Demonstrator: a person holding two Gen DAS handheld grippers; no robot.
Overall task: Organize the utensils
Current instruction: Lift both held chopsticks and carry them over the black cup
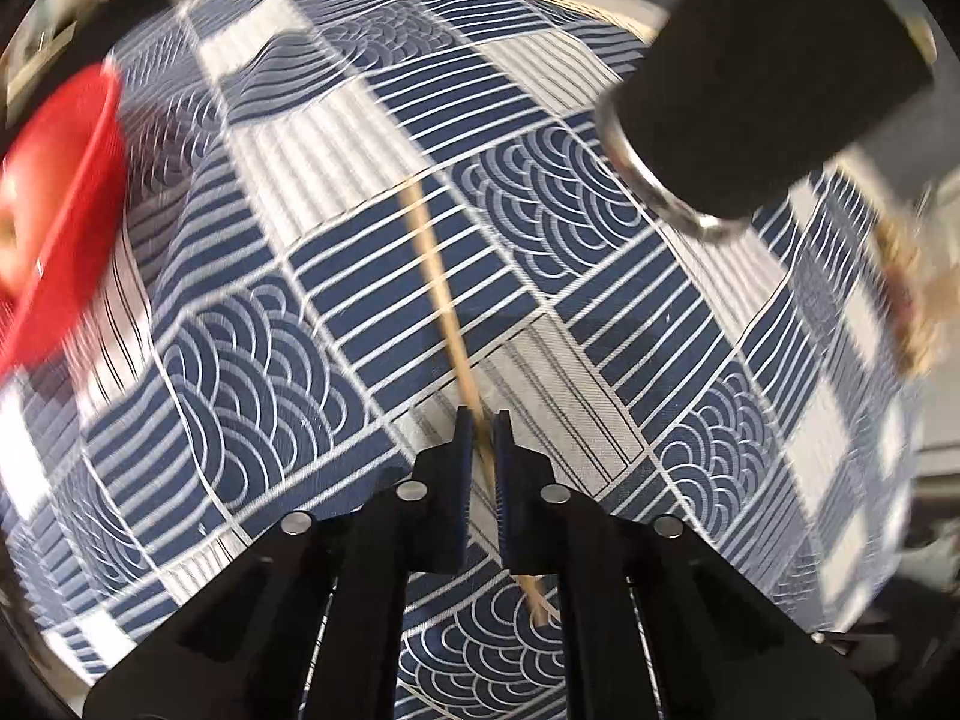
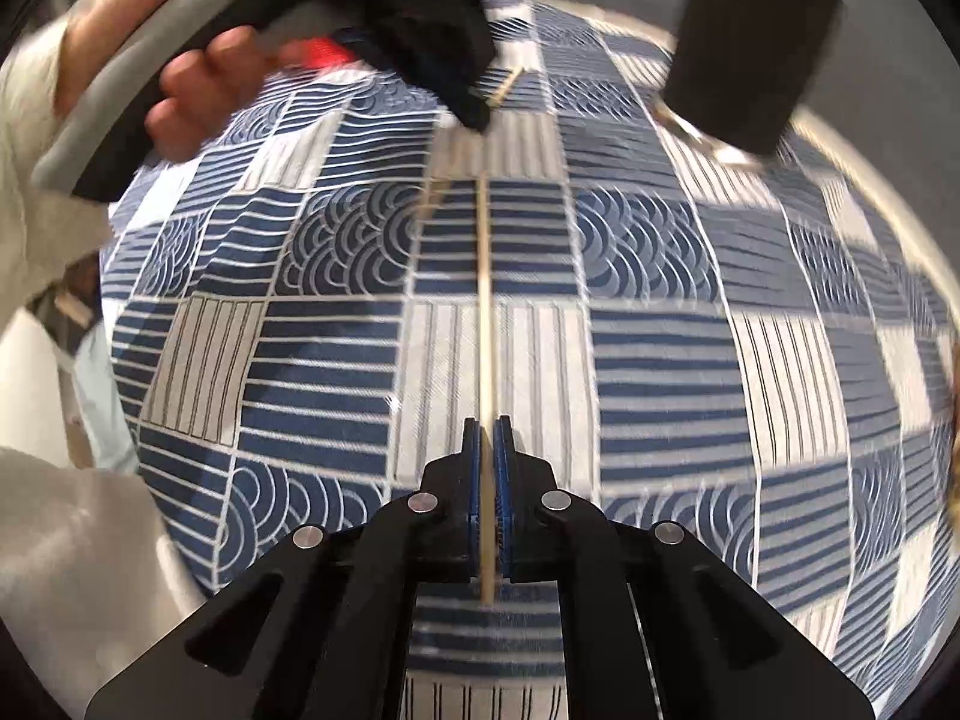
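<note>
I pinch one chopstick (image 1: pixel 441 294) in my left gripper (image 1: pixel 483 420) and another chopstick (image 2: pixel 486 312) in my right gripper (image 2: pixel 487 423), both lifted over the cloth (image 1: pixel 360 312). Neither is in the black holder (image 1: pixel 774 60) beyond them yet, so I judge delivery remains. Only the left view shows a red bowl (image 1: pixel 60 204); only the right shows my left hand (image 2: pixel 198 78).

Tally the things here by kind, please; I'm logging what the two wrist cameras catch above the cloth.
Wooden chopsticks, one pinched in the left gripper and one in the right gripper: 2 (left chopstick, right chopstick)
Black holders with a metal rim: 1 (black holder)
Red containers: 1 (red container)
Patterned blue-and-white cloths: 1 (cloth)
Total: 5
</note>
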